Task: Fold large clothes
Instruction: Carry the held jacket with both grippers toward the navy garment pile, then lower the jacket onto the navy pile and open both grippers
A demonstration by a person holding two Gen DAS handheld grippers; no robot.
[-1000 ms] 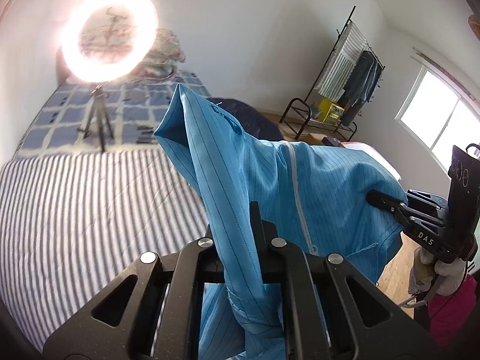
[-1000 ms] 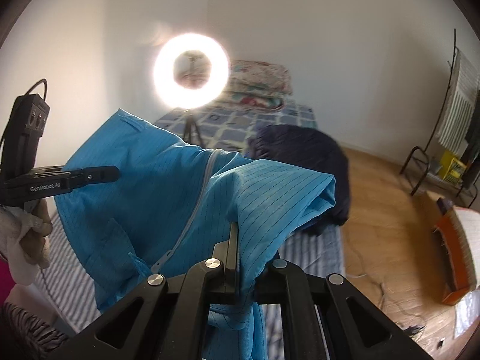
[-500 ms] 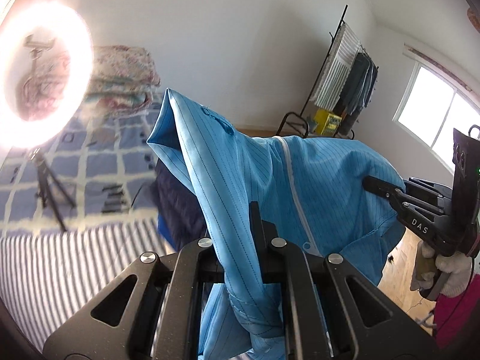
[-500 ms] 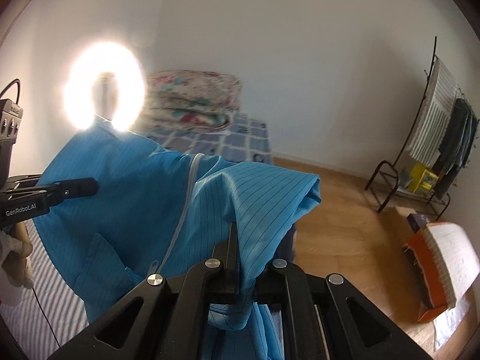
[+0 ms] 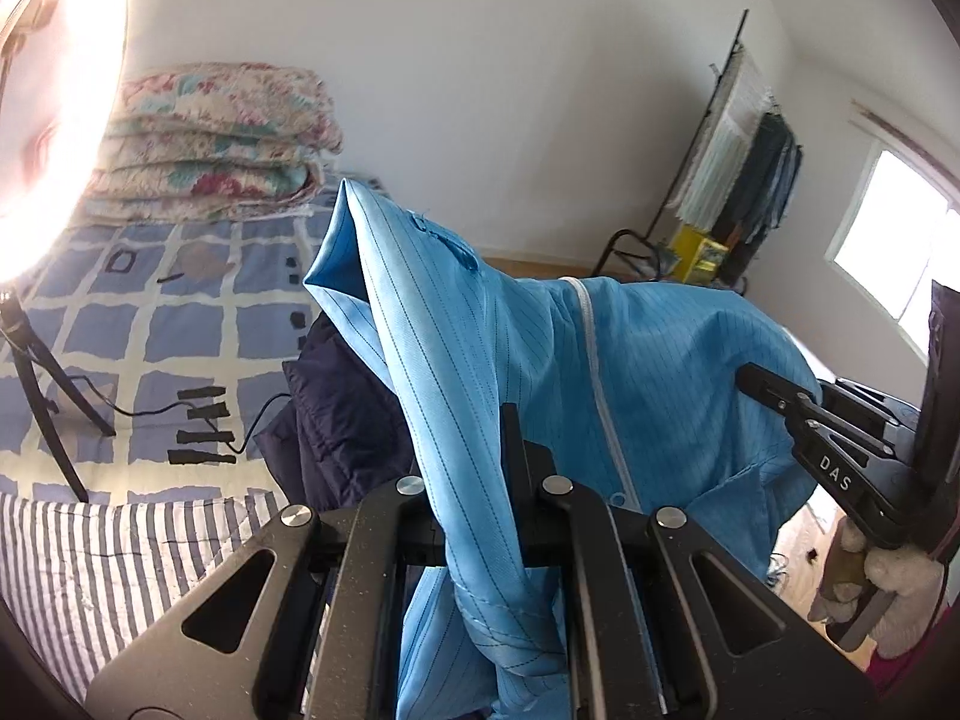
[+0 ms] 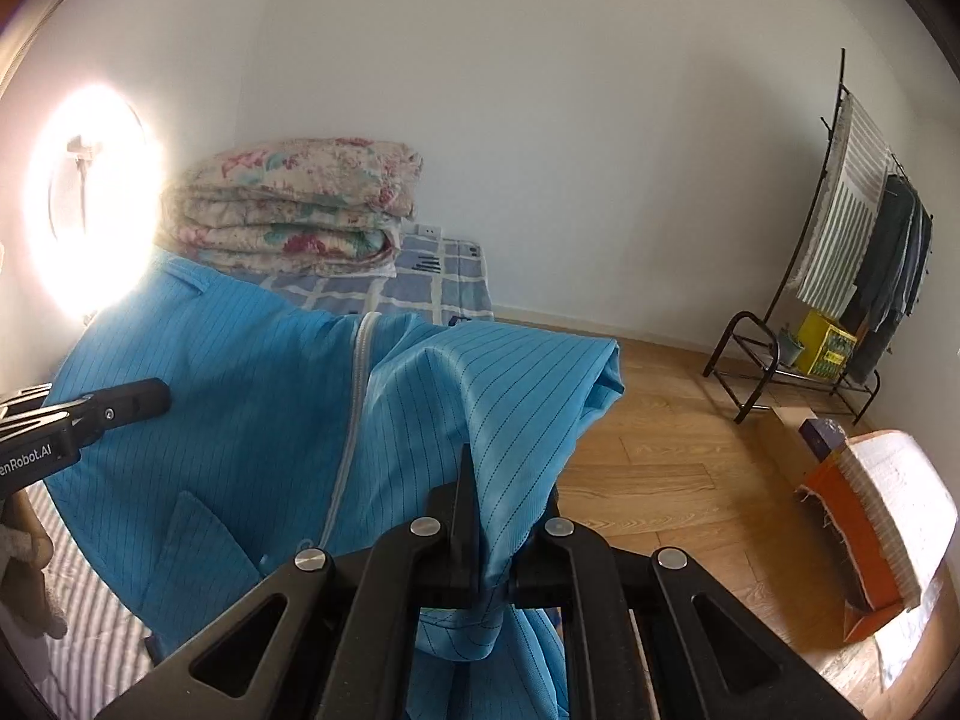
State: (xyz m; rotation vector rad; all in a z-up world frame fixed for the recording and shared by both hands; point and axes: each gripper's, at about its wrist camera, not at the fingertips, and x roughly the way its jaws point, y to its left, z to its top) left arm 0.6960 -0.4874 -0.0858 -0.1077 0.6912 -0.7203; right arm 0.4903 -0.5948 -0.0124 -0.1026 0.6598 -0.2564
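A large light-blue pinstriped jacket (image 5: 660, 372) with a white zipper hangs in the air, stretched between both grippers. My left gripper (image 5: 489, 438) is shut on one top corner of it, and the cloth drapes over the fingers. My right gripper (image 6: 480, 480) is shut on the other top corner of the jacket (image 6: 240, 420). In the left wrist view the right gripper (image 5: 780, 396) shows at the right, clamped on the fabric. In the right wrist view the left gripper (image 6: 132, 402) shows at the left edge.
A bed with a striped sheet (image 5: 90, 558) and blue checked cover (image 5: 180, 312) lies below, with a dark navy garment (image 5: 336, 420), folded floral quilts (image 6: 288, 210) and a ring light on a tripod (image 5: 36, 348). A clothes rack (image 6: 852, 252) and an orange box (image 6: 870, 540) stand on the wood floor.
Both grippers have swung rightward with the jacket still held taut; the ring light has slid to the left edge in both views and the quilts and floor have come into view.
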